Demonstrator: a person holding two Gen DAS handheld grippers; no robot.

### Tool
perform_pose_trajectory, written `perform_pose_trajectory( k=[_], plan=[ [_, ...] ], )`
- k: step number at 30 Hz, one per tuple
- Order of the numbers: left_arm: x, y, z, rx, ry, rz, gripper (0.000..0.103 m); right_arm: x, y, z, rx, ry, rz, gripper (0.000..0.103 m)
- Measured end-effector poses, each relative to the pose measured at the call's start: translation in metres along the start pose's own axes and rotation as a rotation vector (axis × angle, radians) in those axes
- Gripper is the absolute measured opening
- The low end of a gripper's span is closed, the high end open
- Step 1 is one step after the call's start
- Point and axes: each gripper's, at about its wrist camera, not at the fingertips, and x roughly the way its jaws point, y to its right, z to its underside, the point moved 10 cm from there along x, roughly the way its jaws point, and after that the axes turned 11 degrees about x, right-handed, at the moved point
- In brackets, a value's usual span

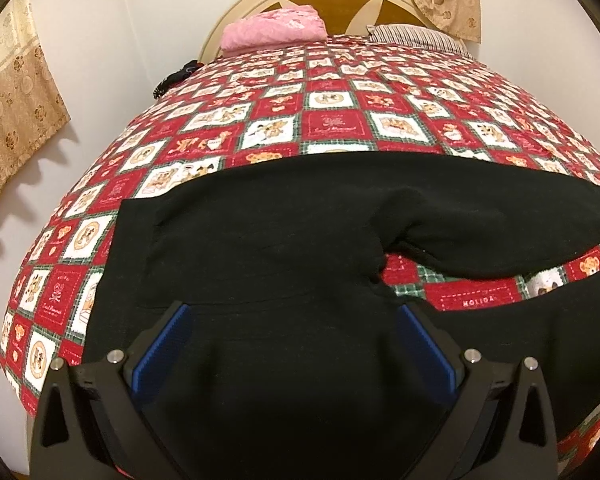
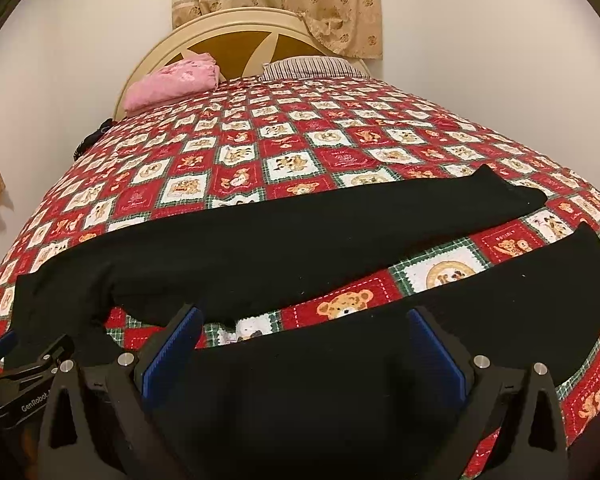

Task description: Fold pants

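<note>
Black pants (image 1: 300, 232) lie flat on a bed, waist to the left and both legs running right in a narrow V. In the left wrist view my left gripper (image 1: 300, 322) is open, its blue pads (image 1: 180, 340) wide apart over the waist and seat area, with nothing clamped. In the right wrist view my right gripper (image 2: 306, 326) is also open, above the near leg (image 2: 440, 312). The far leg (image 2: 300, 240) stretches across behind it. A strip of bedspread shows between the legs. Whether the fingertips touch the fabric cannot be told.
The red patchwork bedspread (image 2: 300, 140) with bear squares covers the bed. At the head are a pink folded cloth (image 2: 172, 84), a striped pillow (image 2: 312, 66) and a cream headboard (image 2: 228, 24). A dark object (image 1: 176, 78) sits at the bed's left edge. Curtains hang behind.
</note>
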Motion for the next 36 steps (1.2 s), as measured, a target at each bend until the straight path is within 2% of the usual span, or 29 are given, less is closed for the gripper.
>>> perform_pose_trajectory(
  k=[3,9,12,13,14,15,16,18,19,22,25,26,28,30,36],
  plan=[
    [0.003,-0.016,0.0,-0.01,-0.008,0.024,0.103,-0.001,-0.003,-0.002,-0.021,0.008,-0.016,0.102],
    [0.018,-0.116,-0.009,-0.108,-0.029,-0.085,0.103,0.002,-0.007,-0.008,-0.105,0.007,-0.036,0.102],
    [0.036,-0.164,-0.019,-0.151,-0.027,-0.089,0.103,0.009,-0.012,-0.012,-0.141,0.0,-0.044,0.102],
    [0.046,-0.176,-0.022,-0.169,-0.039,-0.063,0.101,0.011,-0.014,-0.014,-0.153,-0.004,-0.049,0.102],
    [0.056,-0.183,-0.024,-0.187,-0.047,-0.023,0.089,0.013,-0.017,-0.016,-0.161,-0.008,-0.057,0.102],
    [0.067,-0.188,-0.025,-0.207,-0.06,0.028,0.081,0.015,-0.021,-0.018,-0.17,-0.017,-0.068,0.102],
    [0.077,-0.188,-0.024,-0.228,-0.083,0.082,0.068,0.017,-0.024,-0.02,-0.174,-0.023,-0.077,0.102],
    [0.097,-0.184,-0.021,-0.273,-0.131,0.181,0.064,0.021,-0.029,-0.024,-0.183,-0.035,-0.102,0.102],
    [0.105,-0.181,-0.021,-0.273,-0.142,0.2,0.064,0.026,-0.033,-0.028,-0.192,-0.045,-0.12,0.102],
    [0.119,-0.168,-0.018,-0.227,-0.172,0.18,0.064,0.037,-0.041,-0.038,-0.245,-0.048,-0.138,0.102],
    [0.127,-0.167,-0.018,-0.248,-0.18,0.202,0.064,0.06,-0.05,-0.053,-0.332,-0.063,-0.16,0.099],
    [0.127,-0.169,-0.019,-0.255,-0.168,0.2,0.064,0.07,-0.053,-0.057,-0.36,-0.085,-0.173,0.096],
    [0.128,-0.168,-0.019,-0.254,-0.166,0.197,0.064,0.09,-0.056,-0.061,-0.402,-0.139,-0.192,0.077],
    [0.127,-0.168,-0.017,-0.232,-0.17,0.184,0.064,0.118,-0.06,-0.067,-0.435,-0.199,-0.206,0.077],
    [0.134,-0.171,-0.021,-0.234,-0.183,0.177,0.065,0.171,-0.072,-0.067,-0.532,-0.3,-0.246,0.077]
  ],
)
